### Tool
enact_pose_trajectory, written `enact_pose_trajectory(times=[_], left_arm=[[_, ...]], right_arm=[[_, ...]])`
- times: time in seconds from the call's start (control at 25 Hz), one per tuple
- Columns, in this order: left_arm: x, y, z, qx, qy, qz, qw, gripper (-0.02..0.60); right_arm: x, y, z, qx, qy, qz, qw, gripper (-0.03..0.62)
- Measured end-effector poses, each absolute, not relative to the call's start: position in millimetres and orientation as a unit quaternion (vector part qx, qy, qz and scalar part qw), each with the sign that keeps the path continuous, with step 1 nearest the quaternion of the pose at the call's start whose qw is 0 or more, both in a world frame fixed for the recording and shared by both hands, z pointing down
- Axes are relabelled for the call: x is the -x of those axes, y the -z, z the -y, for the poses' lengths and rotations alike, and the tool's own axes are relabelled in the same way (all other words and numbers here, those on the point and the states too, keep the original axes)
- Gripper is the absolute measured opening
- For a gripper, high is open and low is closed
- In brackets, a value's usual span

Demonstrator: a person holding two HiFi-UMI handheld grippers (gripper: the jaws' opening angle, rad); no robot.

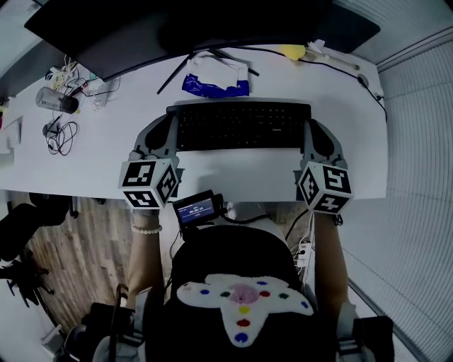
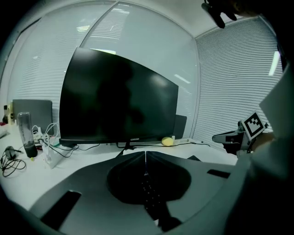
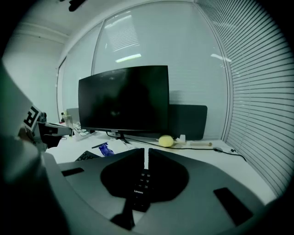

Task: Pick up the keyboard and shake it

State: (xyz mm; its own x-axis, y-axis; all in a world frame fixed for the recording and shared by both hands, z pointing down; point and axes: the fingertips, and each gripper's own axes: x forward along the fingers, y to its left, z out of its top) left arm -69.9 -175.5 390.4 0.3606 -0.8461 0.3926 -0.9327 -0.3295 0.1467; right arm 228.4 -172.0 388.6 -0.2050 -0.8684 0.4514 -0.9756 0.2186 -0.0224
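Left hand-held gripper (image 1: 170, 121) clamped on left end of keyboard (image 1: 241, 126); right hand-held gripper (image 1: 309, 126) clamped on right end. Keyboard spans level between both, in front of monitor (image 1: 212, 21), apparently clear of table (image 1: 106, 155). Pick-up judged done; shaking not yet done.

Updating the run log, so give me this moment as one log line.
left gripper: shut on keyboard, left end | right gripper: shut on keyboard, right end
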Motion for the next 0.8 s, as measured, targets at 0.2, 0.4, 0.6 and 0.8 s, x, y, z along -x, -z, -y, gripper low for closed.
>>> enact_pose_trajectory(times=[0.2,0.4,0.6,0.8], left_arm=[[59,-361,161,-0.823,-0.122,0.535,0.142,0.02],[54,-339,150,-0.837,-0.119,0.522,0.115,0.018],[51,-327,140,-0.844,-0.124,0.512,0.102,0.018],[48,-326,132,-0.848,-0.123,0.506,0.1,0.017]], right_arm=[[-208,-352,157,-0.597,-0.136,0.778,0.141,0.049],[-193,-329,142,-0.589,-0.126,0.789,0.121,0.048],[-181,-312,131,-0.575,-0.107,0.803,0.119,0.048],[-170,-300,123,-0.565,-0.099,0.81,0.12,0.048]])
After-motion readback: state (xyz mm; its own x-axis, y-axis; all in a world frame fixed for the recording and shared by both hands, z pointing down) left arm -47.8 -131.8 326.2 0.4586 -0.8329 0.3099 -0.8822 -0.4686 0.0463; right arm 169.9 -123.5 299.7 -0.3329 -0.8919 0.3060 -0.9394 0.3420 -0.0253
